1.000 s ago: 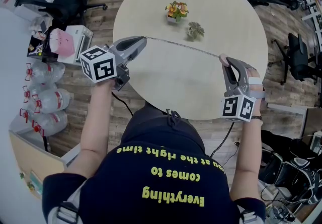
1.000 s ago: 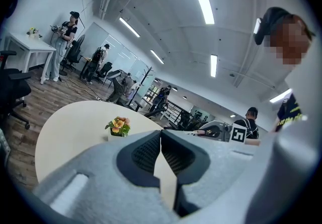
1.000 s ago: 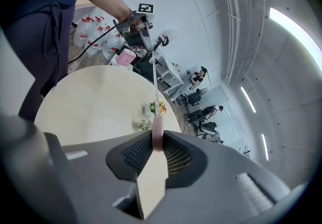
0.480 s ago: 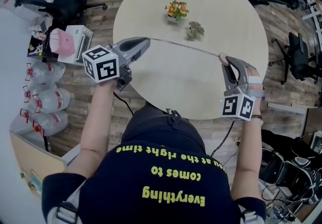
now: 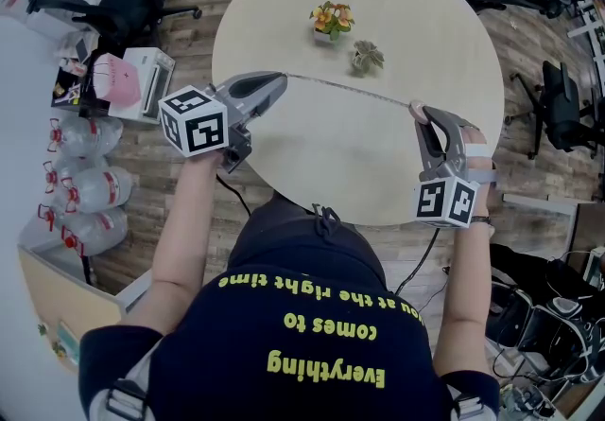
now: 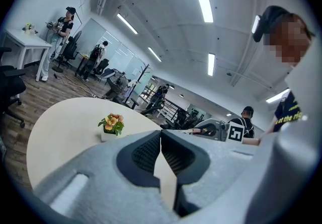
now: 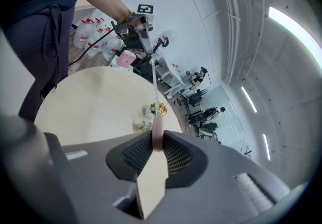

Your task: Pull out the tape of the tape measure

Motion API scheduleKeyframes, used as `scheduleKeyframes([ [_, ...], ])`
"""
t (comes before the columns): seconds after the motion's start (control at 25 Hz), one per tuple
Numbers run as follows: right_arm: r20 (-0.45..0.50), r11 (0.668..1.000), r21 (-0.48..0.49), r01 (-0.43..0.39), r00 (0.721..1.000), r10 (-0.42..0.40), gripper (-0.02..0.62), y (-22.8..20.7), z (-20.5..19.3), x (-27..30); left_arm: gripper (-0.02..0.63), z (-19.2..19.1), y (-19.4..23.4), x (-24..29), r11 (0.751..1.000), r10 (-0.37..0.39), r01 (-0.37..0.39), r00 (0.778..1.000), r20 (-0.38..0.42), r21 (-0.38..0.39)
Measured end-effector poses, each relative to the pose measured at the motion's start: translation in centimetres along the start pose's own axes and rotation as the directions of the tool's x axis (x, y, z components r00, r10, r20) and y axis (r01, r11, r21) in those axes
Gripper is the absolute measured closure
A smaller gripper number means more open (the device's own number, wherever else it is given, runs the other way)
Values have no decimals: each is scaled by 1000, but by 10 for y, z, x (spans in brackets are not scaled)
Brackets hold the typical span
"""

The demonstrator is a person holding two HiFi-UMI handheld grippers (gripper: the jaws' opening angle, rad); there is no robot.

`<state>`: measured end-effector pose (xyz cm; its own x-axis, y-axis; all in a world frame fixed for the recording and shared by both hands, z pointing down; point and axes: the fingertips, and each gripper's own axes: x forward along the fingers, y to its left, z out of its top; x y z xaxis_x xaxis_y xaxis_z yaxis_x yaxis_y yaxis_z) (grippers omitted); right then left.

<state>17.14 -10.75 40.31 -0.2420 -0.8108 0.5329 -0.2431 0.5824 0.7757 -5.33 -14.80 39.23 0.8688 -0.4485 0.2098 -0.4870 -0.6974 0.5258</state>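
Left gripper (image 5: 280, 79): jaws pressed together, pinching the free end of the tape (image 5: 345, 86) at the table's left edge.
Right gripper (image 7: 157, 146): clenched on the small pink tape measure (image 7: 157, 128), which sits upright between the ribbed pads near their tips.
Tape: drawn out in a thin pale line above the round table (image 5: 312, 159), running from the left jaws to the pink body in the right jaws. Its printed marks are too small to read.
Marker cubes: black-and-white square codes, no letters.
Shirt (image 5: 312, 343): dark, with yellow print seen upside down, "Everything comes to", then a partly hidden word ending "ou", then "at the right time".
On the table: a small pot of orange flowers (image 5: 332, 22) and a little green plant (image 5: 367, 57), both beyond the tape.
Floor at left: clear water bottles (image 5: 85, 192) with red caps, labels unreadable.
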Motion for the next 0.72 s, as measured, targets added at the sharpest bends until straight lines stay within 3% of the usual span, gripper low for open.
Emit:
scheduleKeyframes([
  [0.72, 24, 1000, 17, 3, 1000, -3, 512, 2, 5, 5, 598, -2, -8, 12, 1000, -24, 24, 1000, -5, 1],
])
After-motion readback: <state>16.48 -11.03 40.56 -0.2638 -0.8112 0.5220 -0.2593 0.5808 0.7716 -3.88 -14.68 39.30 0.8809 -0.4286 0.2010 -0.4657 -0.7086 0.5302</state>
